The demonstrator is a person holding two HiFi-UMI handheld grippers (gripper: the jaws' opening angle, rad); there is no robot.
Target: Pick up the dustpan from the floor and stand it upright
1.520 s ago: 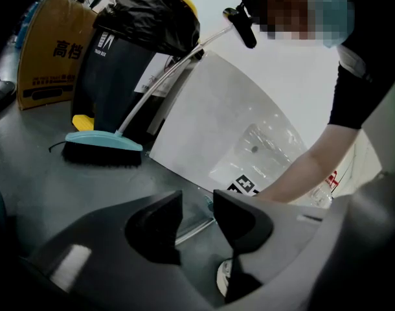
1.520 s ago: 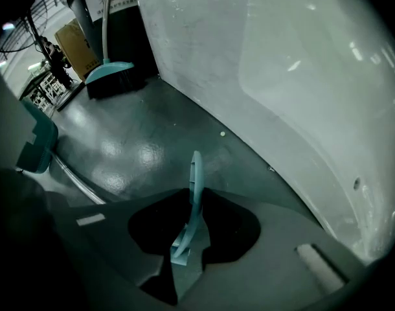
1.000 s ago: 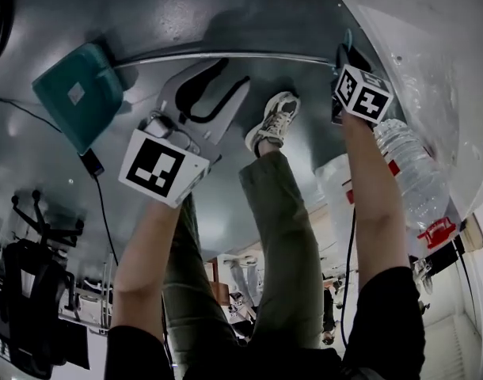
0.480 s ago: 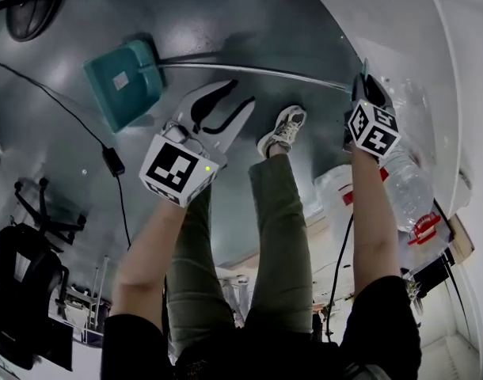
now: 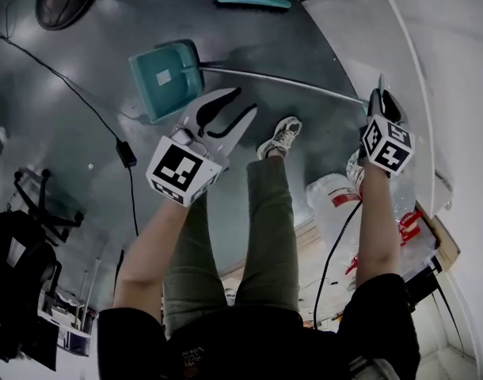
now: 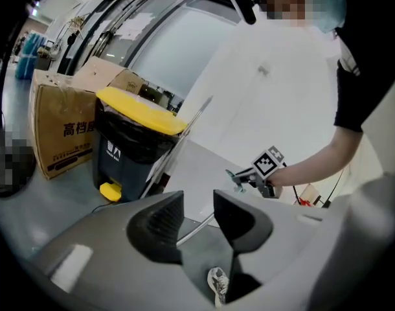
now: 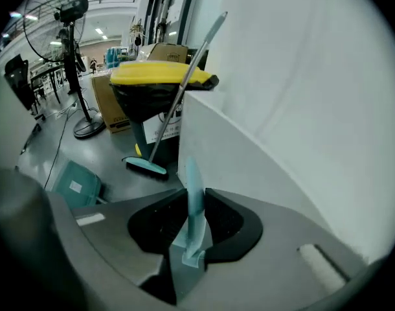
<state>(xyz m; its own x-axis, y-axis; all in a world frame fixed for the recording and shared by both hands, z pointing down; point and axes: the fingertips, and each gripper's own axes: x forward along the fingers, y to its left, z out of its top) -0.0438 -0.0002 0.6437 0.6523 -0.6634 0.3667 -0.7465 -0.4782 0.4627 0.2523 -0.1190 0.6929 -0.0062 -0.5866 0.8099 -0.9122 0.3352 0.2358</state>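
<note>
The teal dustpan point(image 5: 166, 77) lies on the grey floor, and its long metal handle point(image 5: 281, 79) slants up to the right. My right gripper point(image 5: 380, 101) is shut on the handle's teal end grip point(image 7: 192, 173), which stands between the jaws of the right gripper point(image 7: 196, 198). These jaws have just been opening slightly, with the grip still between them. The pan point(image 7: 74, 183) shows at the lower left of the right gripper view. My left gripper point(image 5: 237, 103) hovers open and empty near the pan. Beyond the left gripper point(image 6: 199, 203), the metal handle point(image 6: 194, 229) passes below its jaws.
A black bin with a yellow lid point(image 7: 158, 76) stands by a white partition point(image 5: 360, 46), with a broom point(image 7: 146, 166) leaning on it. Around them are a cardboard box point(image 6: 61, 131), a standing fan point(image 7: 74, 57), a floor cable point(image 5: 127, 153), large water bottles point(image 5: 336, 204) and my shoe point(image 5: 281, 137).
Both grippers have risen from the floor. The right one has carried the handle's end upward while the pan stays down. The left gripper remains open and empty.
</note>
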